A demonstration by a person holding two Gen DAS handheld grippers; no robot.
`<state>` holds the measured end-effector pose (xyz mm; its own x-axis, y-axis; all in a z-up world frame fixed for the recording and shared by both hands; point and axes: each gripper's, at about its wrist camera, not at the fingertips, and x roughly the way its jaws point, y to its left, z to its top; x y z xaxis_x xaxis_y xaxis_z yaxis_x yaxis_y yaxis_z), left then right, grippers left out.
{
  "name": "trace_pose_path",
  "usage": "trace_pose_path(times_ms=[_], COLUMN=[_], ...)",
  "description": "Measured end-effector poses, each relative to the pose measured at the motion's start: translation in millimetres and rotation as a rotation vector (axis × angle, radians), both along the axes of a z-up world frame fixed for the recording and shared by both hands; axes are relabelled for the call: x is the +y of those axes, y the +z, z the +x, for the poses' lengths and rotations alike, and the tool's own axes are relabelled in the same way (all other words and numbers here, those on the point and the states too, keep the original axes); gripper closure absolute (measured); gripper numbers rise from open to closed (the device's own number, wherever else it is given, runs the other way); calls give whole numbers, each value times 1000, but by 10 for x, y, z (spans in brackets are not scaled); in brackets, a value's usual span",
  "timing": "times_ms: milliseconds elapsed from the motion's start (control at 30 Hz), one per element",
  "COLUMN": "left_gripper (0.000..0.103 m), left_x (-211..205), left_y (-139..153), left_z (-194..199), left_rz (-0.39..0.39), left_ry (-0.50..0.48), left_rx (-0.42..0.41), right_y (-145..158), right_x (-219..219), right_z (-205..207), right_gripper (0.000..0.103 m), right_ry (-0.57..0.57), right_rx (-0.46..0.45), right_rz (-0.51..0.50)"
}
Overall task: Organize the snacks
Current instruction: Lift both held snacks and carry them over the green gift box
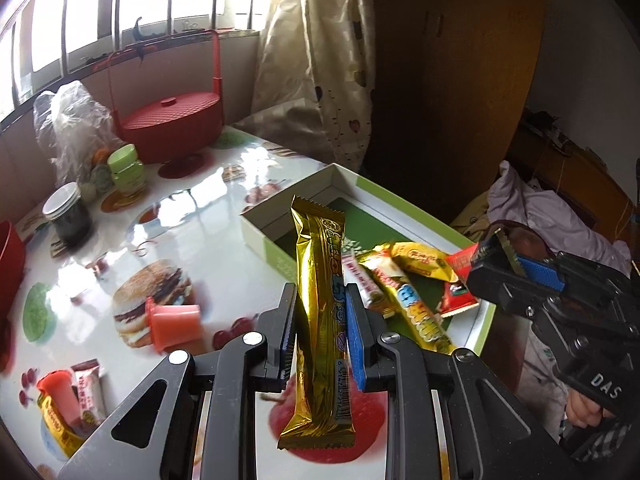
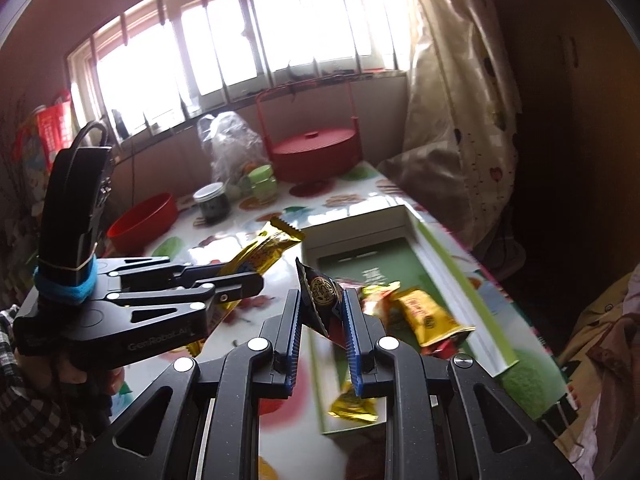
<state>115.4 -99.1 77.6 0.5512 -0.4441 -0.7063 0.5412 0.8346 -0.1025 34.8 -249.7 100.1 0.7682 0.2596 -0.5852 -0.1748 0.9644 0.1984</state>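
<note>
A: Status? Left gripper [image 1: 320, 312] is clamped on the long gold foil snack bar [image 1: 318, 320]; right gripper [image 2: 322, 316] pinches a small dark foil packet [image 2: 320, 300].

B: Carry both toward the green-lined white cardboard box [image 1: 360, 188] at one o'clock; release only once they are low inside its walls.

Red lidded basket [image 1: 172, 120] (tall handle), dark jar [image 1: 68, 216], green jar [image 1: 127, 170], red bowl [image 2: 144, 222]

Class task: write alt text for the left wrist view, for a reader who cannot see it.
The left gripper clamps an upright gold snack bar above a patterned table. Beyond it, a green-lined box holds several wrapped snacks.
</note>
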Motion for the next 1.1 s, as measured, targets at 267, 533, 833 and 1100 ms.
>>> trace_pose_path(times_ms=[267,533,833,1100], left_gripper=[79,79,79,79], left_x=[-221,-408,-561,-613], left_y=[-76,-166,-305,-371], left_z=[73,152,198,217], left_rz=[-11,-16,-4,-1], left_ry=[-29,-43,-53,-53], left_rx=[35,71,108,126], right_y=[-33,-138,-334,-443], right_x=[-307,-495,-504,-436], right_z=[32,83,151,156], right_gripper=[84,84,84,84], right_ry=[-70,-114,-130,-134], right_rx=[6,29,65,56], right_rz=[-13,-40,-118,-215])
